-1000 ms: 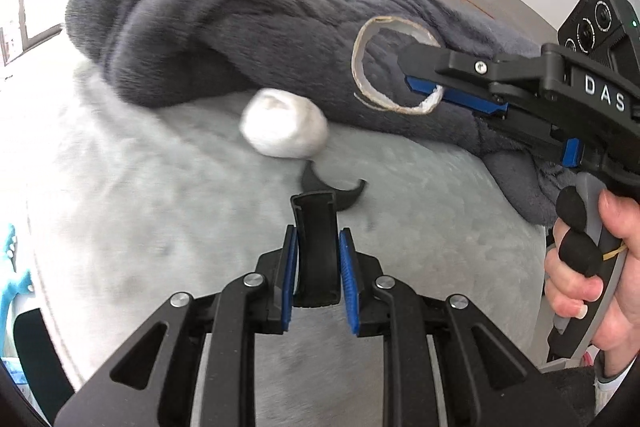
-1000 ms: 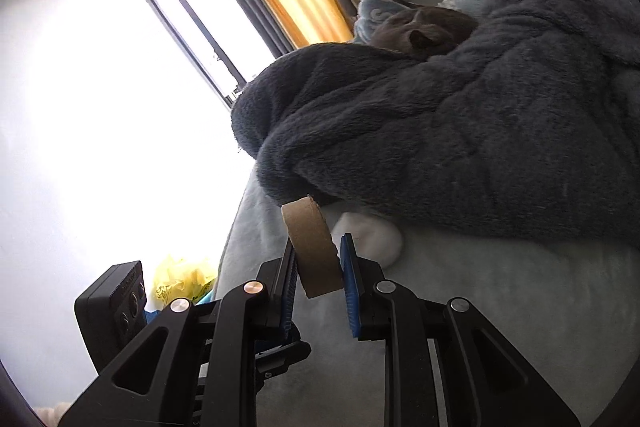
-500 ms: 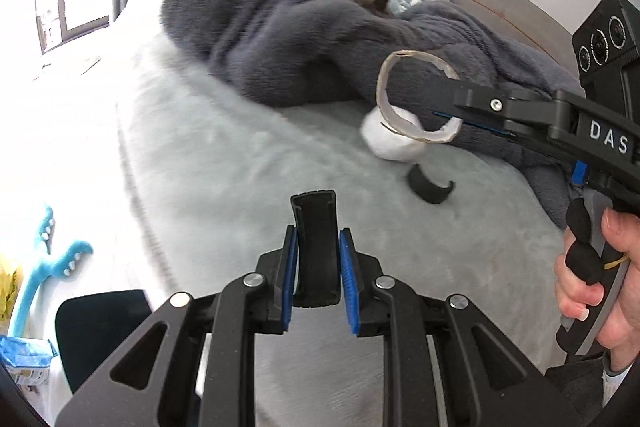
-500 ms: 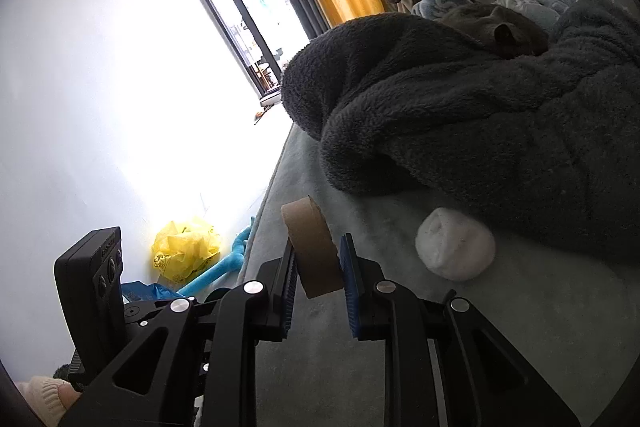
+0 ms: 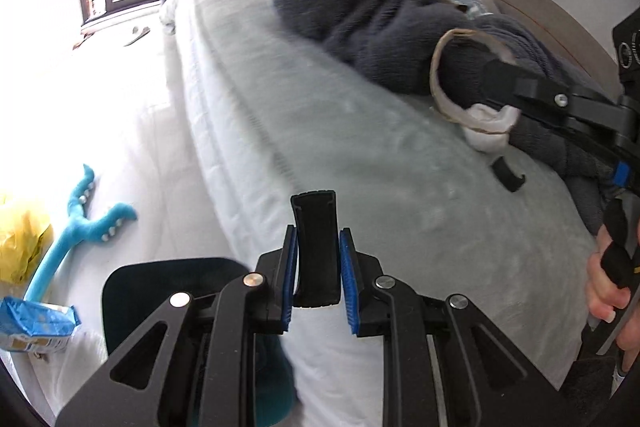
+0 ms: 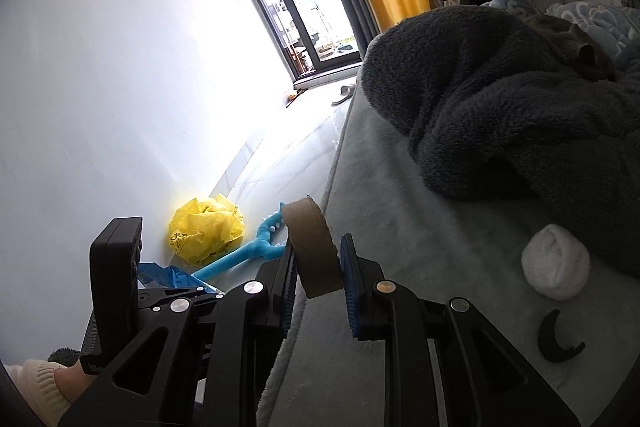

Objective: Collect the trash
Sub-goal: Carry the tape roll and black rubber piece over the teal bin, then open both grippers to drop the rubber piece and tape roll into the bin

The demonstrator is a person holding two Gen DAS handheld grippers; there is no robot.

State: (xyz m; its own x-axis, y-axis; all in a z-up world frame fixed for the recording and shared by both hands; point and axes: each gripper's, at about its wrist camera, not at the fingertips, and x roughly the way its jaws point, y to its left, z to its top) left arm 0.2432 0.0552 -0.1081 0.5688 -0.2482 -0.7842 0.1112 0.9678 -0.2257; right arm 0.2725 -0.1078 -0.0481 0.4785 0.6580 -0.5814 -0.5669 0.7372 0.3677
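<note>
Hiding part of the white wad [image 5: 490, 131], the right fingers [image 5: 496, 75] clamp a cardboard ring [image 5: 438, 67]; left fingers [image 5: 289, 267] clamp black plastic [image 5: 316, 251].

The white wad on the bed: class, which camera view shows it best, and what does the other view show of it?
The right wrist view shows the white wad best: whole, unobstructed, lying on the grey bed cover beside the black curved piece. In the left wrist view the cardboard ring and the right gripper holding it partly cover the wad.
</note>
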